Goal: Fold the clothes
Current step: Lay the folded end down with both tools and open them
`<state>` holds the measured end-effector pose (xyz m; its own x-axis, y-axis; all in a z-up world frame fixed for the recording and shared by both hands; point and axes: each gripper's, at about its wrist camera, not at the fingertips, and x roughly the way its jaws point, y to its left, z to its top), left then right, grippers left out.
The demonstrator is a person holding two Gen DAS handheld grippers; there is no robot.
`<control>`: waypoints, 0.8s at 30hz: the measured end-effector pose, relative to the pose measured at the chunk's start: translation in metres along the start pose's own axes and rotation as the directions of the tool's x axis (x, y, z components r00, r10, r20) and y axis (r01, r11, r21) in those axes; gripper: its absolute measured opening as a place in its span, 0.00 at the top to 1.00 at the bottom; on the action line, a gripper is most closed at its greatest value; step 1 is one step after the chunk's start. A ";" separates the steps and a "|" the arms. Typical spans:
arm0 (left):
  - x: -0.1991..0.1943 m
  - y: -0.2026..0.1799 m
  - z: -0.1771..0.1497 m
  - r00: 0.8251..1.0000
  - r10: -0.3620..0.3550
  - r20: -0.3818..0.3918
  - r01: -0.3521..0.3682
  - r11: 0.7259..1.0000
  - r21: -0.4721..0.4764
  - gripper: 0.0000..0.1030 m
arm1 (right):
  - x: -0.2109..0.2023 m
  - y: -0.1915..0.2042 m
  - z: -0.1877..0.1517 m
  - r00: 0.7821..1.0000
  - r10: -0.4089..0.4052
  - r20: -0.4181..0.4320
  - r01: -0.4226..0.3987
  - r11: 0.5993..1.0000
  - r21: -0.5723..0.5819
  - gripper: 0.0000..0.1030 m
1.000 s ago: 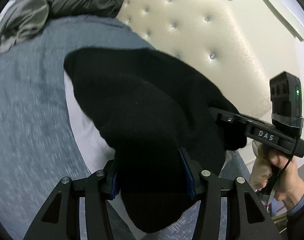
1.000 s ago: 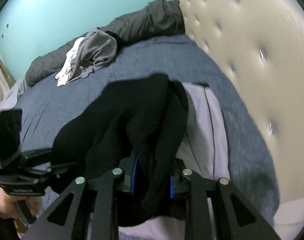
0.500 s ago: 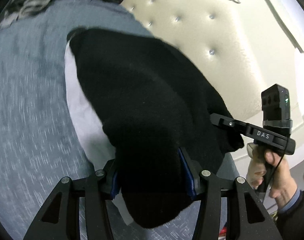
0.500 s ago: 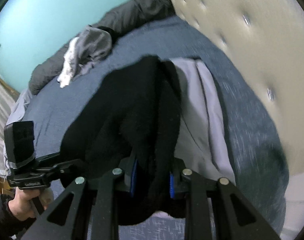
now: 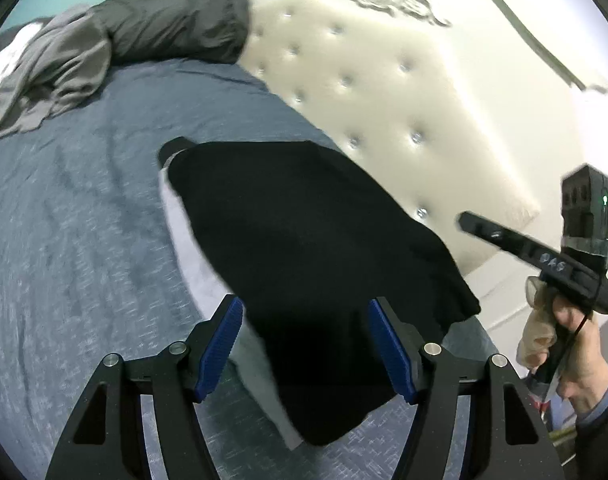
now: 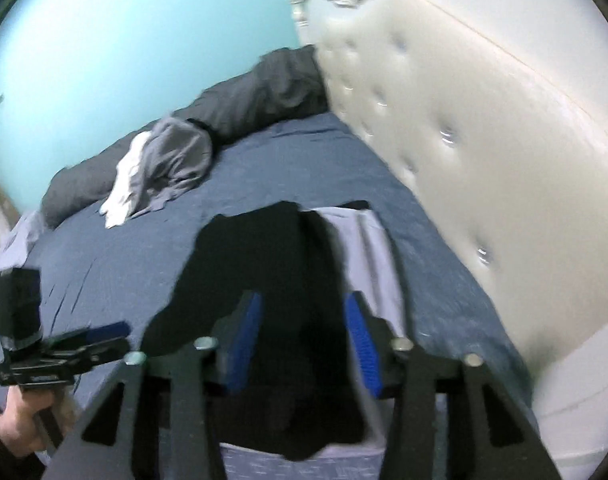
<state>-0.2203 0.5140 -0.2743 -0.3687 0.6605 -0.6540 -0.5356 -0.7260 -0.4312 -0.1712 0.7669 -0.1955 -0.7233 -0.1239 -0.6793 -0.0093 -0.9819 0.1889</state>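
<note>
From my left wrist, my left gripper point(image 5: 302, 344) is spreading, pads clear of the black garment point(image 5: 304, 248), which lies folded on a pale garment point(image 5: 184, 236) on the blue bed point(image 5: 76, 220). I'd lift straight off (no snagging the knit).

From my right wrist, my right gripper point(image 6: 302, 338) shows blue pads apart, nothing pinched, though the jaws are narrowing; I'd withdraw it likewise.

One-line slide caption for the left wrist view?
Left gripper fingers opening, black garment lying released on the blue bed beside a tufted headboard.
</note>
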 end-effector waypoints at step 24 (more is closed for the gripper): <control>0.019 0.006 -0.022 0.997 0.052 -0.055 -0.050 0.998 0.040 0.44 | -0.002 -0.018 -0.056 1.000 0.004 0.028 -0.007 0.994 0.105 0.99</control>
<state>-0.2139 0.5176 -0.3032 -0.3542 0.6103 -0.7086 -0.5465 -0.7499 -0.3727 -0.1305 0.7770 -0.2370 -0.7425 -0.1240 -0.6582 -0.0762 -0.9607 0.2669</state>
